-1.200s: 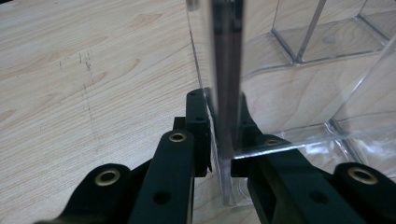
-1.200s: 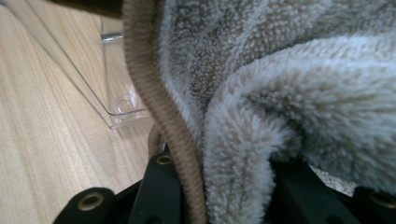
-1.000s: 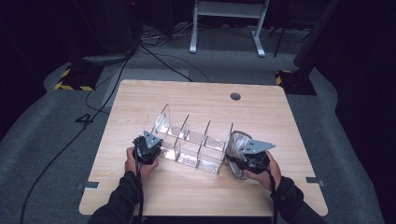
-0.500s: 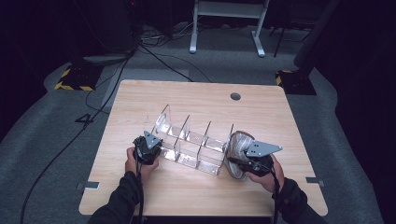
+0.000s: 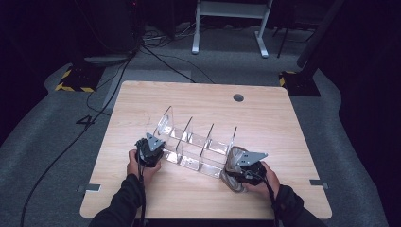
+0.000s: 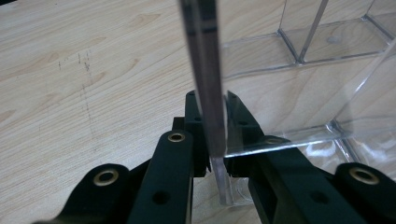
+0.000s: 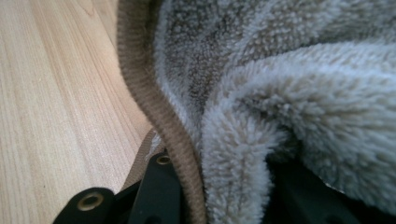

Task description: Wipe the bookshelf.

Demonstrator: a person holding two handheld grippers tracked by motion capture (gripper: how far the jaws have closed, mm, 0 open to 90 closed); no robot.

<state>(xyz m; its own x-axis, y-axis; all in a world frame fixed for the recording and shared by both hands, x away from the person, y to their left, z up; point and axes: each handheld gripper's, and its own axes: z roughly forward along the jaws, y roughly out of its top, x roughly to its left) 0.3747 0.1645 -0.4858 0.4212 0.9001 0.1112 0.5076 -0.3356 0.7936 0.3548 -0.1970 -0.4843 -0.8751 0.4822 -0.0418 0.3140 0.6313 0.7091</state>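
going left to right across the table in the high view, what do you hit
left gripper → clear acrylic divider rack → right gripper holding a fuzzy grey-brown cloth

Clear divided organizer (image 5: 198, 144) upright mid-table; fluffy beige cloth (image 7: 289, 93) beside it.
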